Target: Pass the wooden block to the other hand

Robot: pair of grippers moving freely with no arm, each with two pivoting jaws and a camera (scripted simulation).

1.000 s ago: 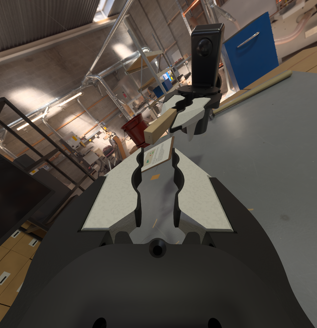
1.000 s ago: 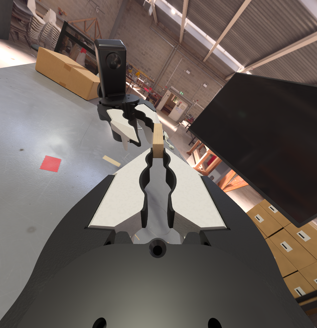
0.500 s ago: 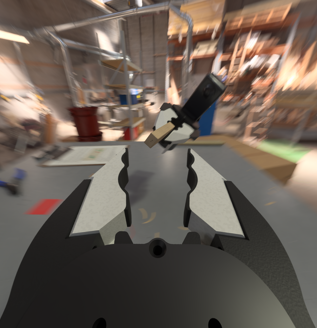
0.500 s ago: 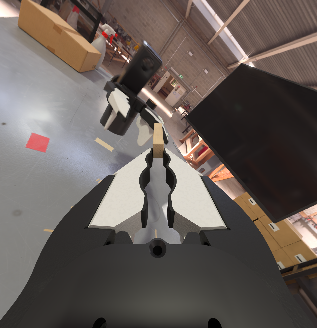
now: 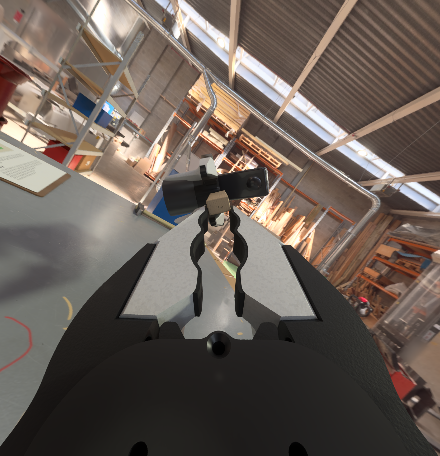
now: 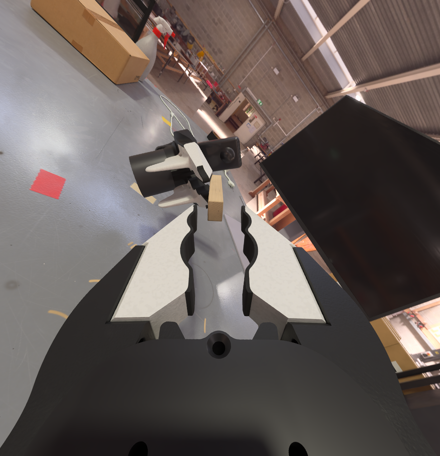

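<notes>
Left wrist view: the left tool (image 5: 217, 209) is closed on the wooden block (image 5: 218, 204), whose square end face sits pinched between the fingertips. Directly behind the block is the right tool (image 5: 215, 195), turned on its side; its state cannot be told from here. A clipboard (image 5: 24, 167) lies on the grey desk (image 5: 66, 234) at the far left, and a red curved line (image 5: 21, 345) marks the desk surface lower left.

Right wrist view: the right tool (image 6: 218, 209) stands open, with a wide gap between its fingers. The wooden block (image 6: 215, 199) hangs upright just beyond its fingertips, not touching either one. The left tool (image 6: 204, 187), lying sideways, clamps the block from the left side. Only this view shows the block's full length. Also visible only here: a cardboard box (image 6: 90, 42), a red square (image 6: 48, 183) on the desk (image 6: 53, 123), a white cord (image 6: 174, 116) and a large dark panel (image 6: 362, 197).
</notes>
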